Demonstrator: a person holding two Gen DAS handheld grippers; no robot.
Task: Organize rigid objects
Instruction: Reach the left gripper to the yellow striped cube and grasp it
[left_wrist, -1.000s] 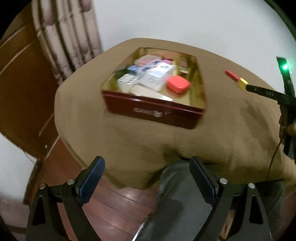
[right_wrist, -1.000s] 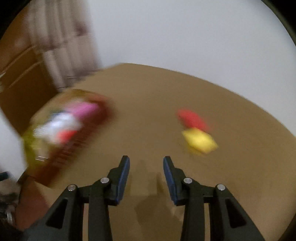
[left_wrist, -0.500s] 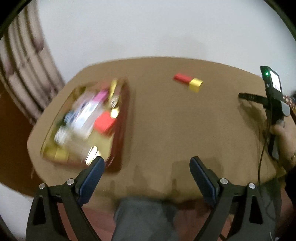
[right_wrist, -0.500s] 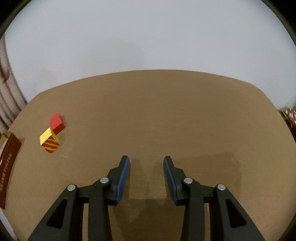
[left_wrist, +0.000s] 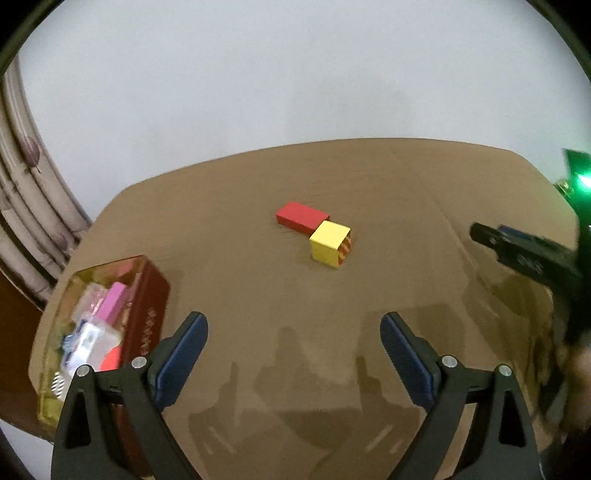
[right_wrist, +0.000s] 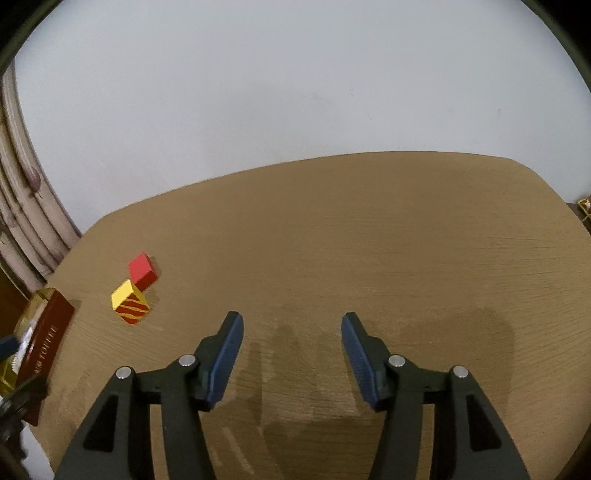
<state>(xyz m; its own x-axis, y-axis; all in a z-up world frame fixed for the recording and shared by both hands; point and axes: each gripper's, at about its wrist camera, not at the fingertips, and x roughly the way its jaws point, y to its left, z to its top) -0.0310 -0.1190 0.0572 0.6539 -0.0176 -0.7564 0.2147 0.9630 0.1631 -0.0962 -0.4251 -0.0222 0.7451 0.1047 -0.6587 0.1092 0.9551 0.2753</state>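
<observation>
A flat red rectangular block (left_wrist: 302, 217) and a yellow cube with red stripes on its side (left_wrist: 330, 243) are seen touching each other near the middle of the round table covered in brown ribbed cloth (left_wrist: 406, 258). In the left wrist view both blocks are shown closer and more central than half a second ago, while the dark red rectangular tin with a gold lining (left_wrist: 147, 317), filled with small packets, is now pushed to the lower left edge. The left gripper (left_wrist: 293, 345) is held wide apart with nothing between its blue pads. The right gripper (right_wrist: 291, 345) is opening, noticeably wider than before, over bare cloth, and nothing is held; the blocks lie well to its left.
</observation>
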